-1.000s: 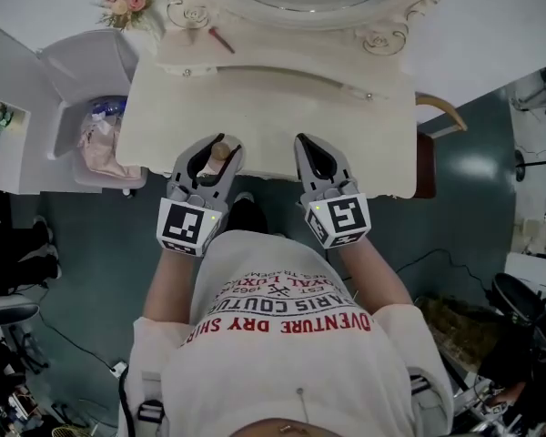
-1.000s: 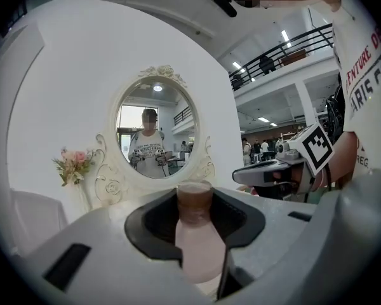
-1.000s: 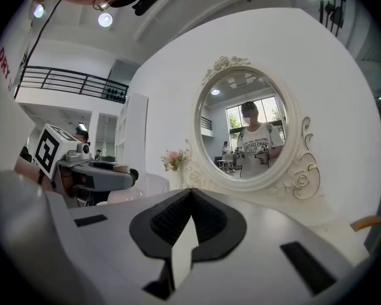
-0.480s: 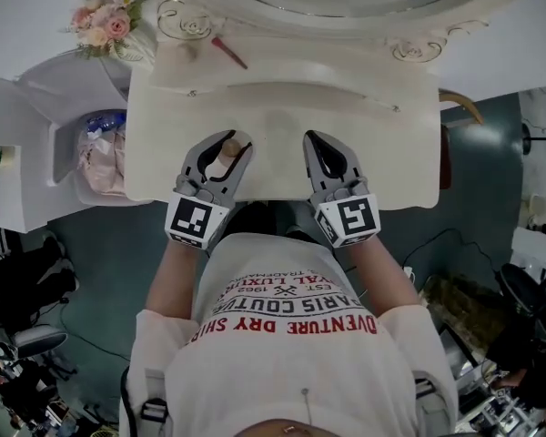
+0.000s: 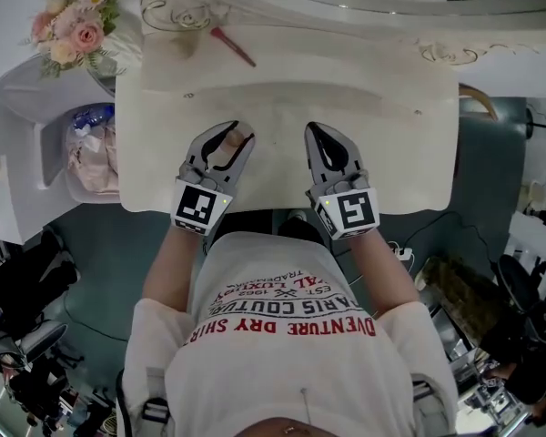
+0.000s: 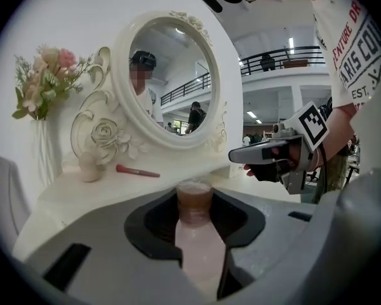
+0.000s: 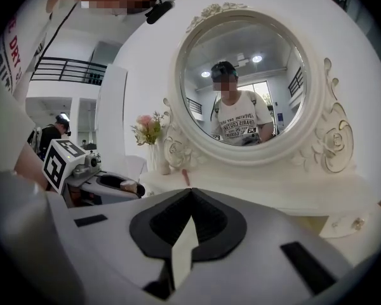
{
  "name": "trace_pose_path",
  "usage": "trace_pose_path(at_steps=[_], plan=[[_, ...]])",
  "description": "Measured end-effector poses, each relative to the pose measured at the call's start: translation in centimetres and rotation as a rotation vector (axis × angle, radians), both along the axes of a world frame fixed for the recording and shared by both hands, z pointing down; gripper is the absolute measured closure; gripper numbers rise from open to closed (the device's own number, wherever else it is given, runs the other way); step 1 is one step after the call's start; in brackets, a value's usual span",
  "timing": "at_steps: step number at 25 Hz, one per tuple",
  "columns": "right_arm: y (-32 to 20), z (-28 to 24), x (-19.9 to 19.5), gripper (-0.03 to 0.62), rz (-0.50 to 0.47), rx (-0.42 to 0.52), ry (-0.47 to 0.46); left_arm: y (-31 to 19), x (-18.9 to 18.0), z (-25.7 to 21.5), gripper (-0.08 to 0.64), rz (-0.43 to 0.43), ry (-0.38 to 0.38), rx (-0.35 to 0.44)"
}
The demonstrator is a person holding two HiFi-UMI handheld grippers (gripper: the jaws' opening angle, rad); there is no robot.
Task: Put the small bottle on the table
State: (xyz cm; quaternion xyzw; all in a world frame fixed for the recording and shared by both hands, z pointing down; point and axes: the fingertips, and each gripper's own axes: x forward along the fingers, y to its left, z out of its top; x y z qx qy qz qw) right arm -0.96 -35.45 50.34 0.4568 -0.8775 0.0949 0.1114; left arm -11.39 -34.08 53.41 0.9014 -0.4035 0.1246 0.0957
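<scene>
The small bottle [image 5: 226, 149], pale pink with a brown cap, sits between the jaws of my left gripper [image 5: 228, 136], which is shut on it. In the left gripper view the bottle [image 6: 197, 240] stands upright between the grey jaws, cap on top. The left gripper hovers over the front left part of the cream dressing table [image 5: 391, 153]. My right gripper [image 5: 317, 135] hangs beside it, to the right, over the front edge, shut and holding nothing. From the right gripper view the left gripper [image 7: 114, 184] shows at the left with the bottle's cap [image 7: 128, 186].
A red brush [image 5: 233, 46] and a small beige jar [image 6: 89, 168] lie at the table's back left under the round mirror [image 6: 171, 75]. A vase of pink flowers [image 5: 68, 35] and a bin with a bag [image 5: 91, 148] stand left of the table. A chair back [image 5: 473, 98] is at the right.
Both grippers have moved forward from the table's front edge to over its top. The left gripper kept hold of the bottle. The right gripper stayed shut.
</scene>
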Motion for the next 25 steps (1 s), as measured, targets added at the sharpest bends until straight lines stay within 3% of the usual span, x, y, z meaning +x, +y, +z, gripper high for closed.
trace_pose_path(at_steps=[12, 25], plan=[[-1.3, 3.2, -1.2, 0.592, 0.012, -0.083, 0.006, -1.6, 0.6, 4.2, 0.420, 0.048, -0.040, -0.035], [0.0, 4.3, -0.9, 0.592, 0.016, -0.127, 0.021, -1.1, 0.8, 4.7, 0.420, 0.046, -0.046, 0.026]])
